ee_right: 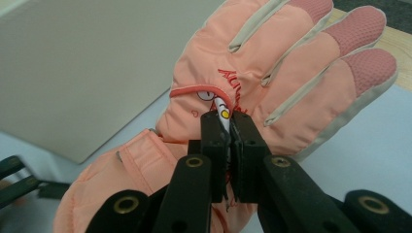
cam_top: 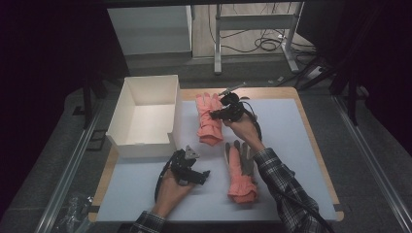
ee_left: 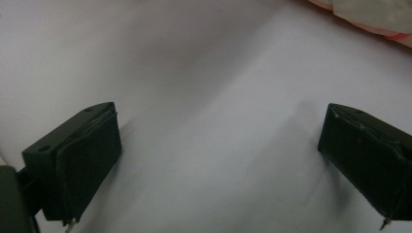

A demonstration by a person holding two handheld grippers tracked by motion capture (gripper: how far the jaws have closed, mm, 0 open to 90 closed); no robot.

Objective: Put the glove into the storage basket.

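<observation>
Plaid sleeves (cam_top: 286,189) come in over the surface (cam_top: 291,141), a pale mat on a wooden top, in a dark room with a metal frame (cam_top: 252,29) and cables behind. White box (cam_top: 145,116) sits at its far left. Right gripper (ee_right: 227,116) has its fingers pinching the far pink glove (ee_right: 272,73) beside the box; the near glove (cam_top: 241,172) lies apart. Left gripper (ee_left: 218,155) hovers with its fingers spread.

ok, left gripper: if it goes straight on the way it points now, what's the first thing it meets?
Probably the bare white mat. The left gripper has open jaws with nothing between them, angled down at the mat. A pink glove sits off at the top right corner, out of that line. Depth is hard to judge.
</observation>
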